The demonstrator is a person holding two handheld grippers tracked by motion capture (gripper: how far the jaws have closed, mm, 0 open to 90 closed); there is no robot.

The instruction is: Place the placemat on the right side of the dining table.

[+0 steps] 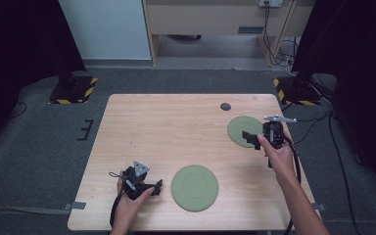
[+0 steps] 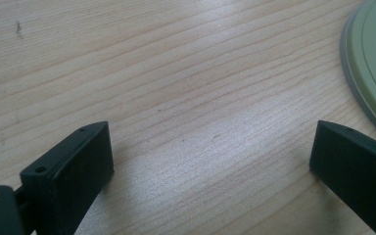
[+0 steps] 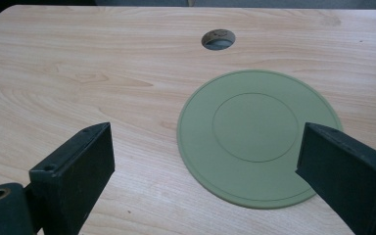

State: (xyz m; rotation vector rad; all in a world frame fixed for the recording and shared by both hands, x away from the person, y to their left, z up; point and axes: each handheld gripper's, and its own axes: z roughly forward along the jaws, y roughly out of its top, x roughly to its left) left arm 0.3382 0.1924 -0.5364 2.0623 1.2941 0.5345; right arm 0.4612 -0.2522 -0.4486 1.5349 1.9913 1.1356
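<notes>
Just ahead of the right gripper's (image 3: pixel 205 169) parted jaws, green disc (image 3: pixel 254 134).

Bare table (image 1: pixel 176 132) lies open between the two green discs (image 1: pixel 194 188) (both flat, low obstacles)

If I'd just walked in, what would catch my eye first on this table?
Two flat green discs on the pale wooden table: the near disc by the front edge, the far disc toward the right rear. A hand-held black gripper sits beside each, the left gripper and right gripper, both open.
</notes>
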